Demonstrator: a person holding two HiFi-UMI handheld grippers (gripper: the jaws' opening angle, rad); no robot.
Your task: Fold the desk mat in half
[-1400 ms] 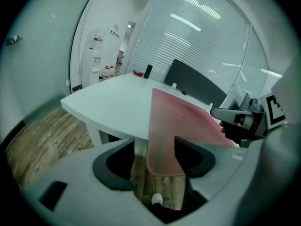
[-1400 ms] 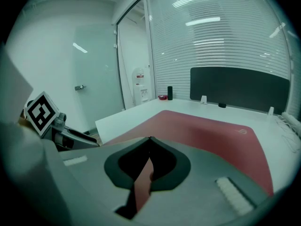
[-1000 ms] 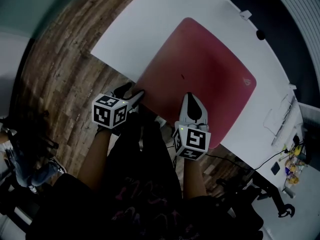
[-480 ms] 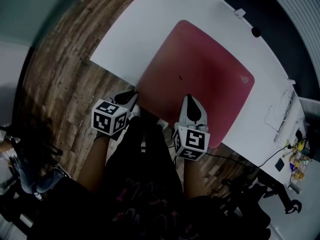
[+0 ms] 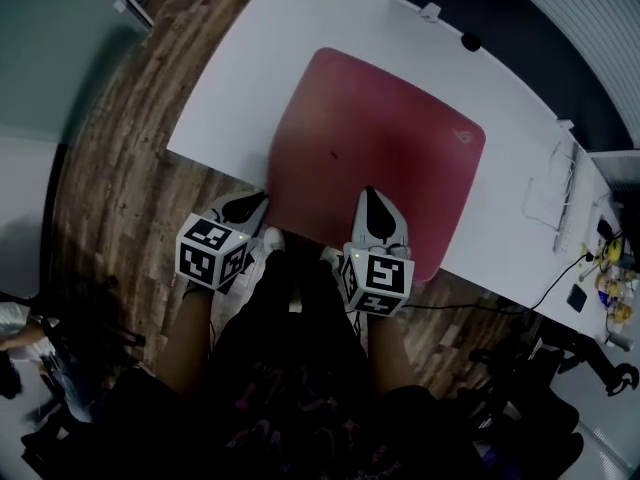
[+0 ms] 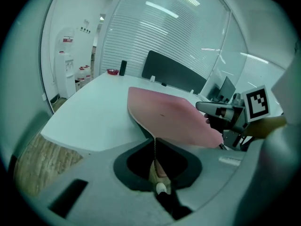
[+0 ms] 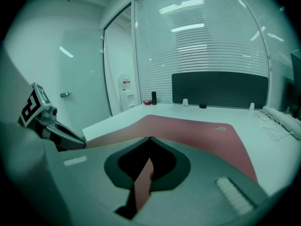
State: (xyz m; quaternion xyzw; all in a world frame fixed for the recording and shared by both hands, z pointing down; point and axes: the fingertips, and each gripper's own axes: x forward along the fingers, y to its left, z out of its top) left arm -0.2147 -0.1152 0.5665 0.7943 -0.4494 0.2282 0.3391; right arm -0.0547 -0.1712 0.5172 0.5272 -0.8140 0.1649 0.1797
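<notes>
Raised since a second ago, near edge of red desk mat (image 5: 380,148), mid-frame on white counter (image 5: 235,78): left gripper (image 5: 250,206) fingers just closed onto its lower-left corner, right gripper (image 5: 371,196) fingers pinching that edge; lifting step, next likely carrying it over to the upper edge.

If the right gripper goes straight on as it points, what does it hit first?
Probably the desk mat itself: the right gripper is clamped on its near edge and points forward and slightly down, onto the mat lying across the white table. Depth is hard to judge.
</notes>
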